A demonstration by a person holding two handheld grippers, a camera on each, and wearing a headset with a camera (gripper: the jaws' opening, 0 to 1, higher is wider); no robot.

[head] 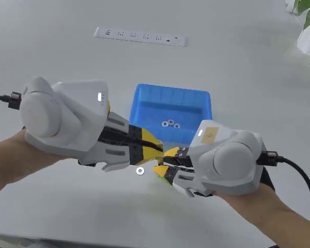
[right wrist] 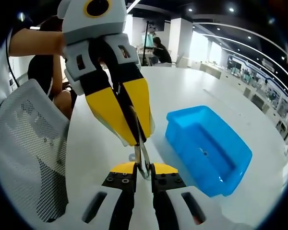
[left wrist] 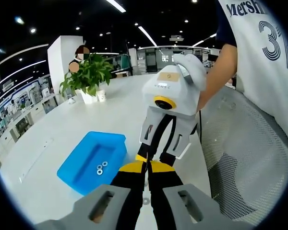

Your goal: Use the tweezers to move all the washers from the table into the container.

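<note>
A blue container (head: 171, 106) stands in the middle of the white table (head: 232, 67), with three washers (head: 170, 124) lying in it. One loose washer (head: 139, 171) lies on the table just below the gripper tips. The two grippers meet tip to tip in front of the container. My left gripper (head: 157, 147) is shut on thin metal tweezers (right wrist: 140, 143), and my right gripper (head: 163, 166) is shut on the tweezers' other end. In the right gripper view the loose washer (right wrist: 133, 157) sits right under the tweezers, with the container (right wrist: 209, 148) to the right.
A white power strip (head: 139, 36) lies at the far side of the table. A potted plant (head: 307, 20) stands at the far right corner. A mesh chair (right wrist: 24, 143) and a person's torso (left wrist: 259, 57) are close behind the grippers.
</note>
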